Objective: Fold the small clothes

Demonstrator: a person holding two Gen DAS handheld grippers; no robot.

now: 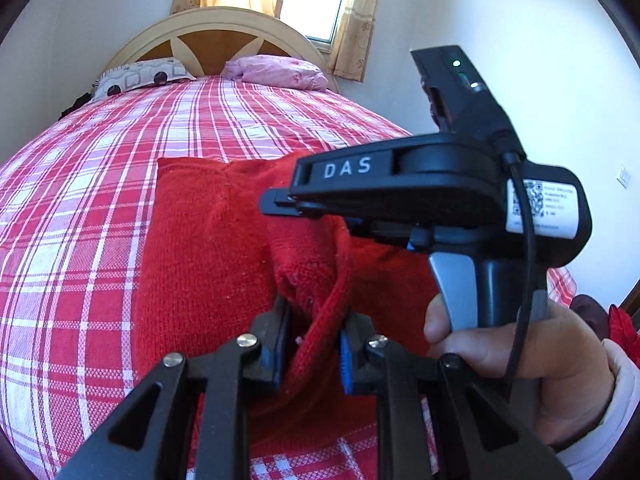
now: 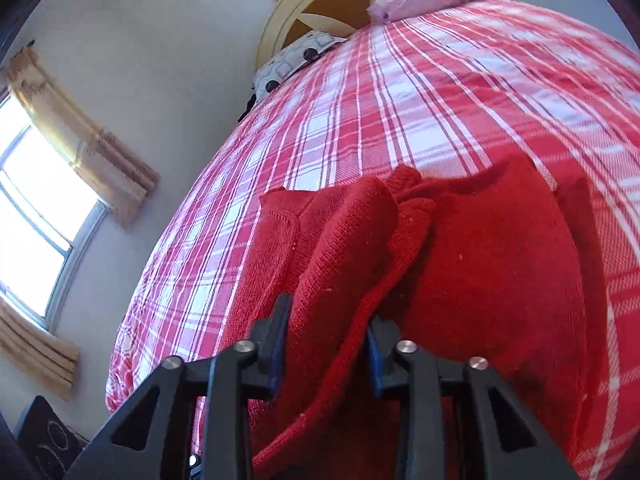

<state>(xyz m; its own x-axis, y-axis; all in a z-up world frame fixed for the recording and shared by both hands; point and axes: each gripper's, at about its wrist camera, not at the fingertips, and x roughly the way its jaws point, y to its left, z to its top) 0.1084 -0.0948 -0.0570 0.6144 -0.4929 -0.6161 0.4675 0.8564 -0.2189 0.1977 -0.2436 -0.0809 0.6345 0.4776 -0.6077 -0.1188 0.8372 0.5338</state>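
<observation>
Both claws are clamped on the red knit sweater [image 1: 208, 248] right now. The left gripper [image 1: 314, 344] pinches a ribbed edge between its pads, the right gripper [image 2: 326, 344] grips a fold, and the rest sprawls ahead on the plaid bedspread [image 1: 80, 200].

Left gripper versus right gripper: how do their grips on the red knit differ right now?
The left gripper pinches a narrow rolled hem of the red knit garment, bunched to a ridge between its pads; the right gripper clamps a broader, flatter fold. In the left wrist view the right gripper sits above the left, tips over the garment. Both are shut on the same garment, which lies on the plaid bedspread.
</observation>
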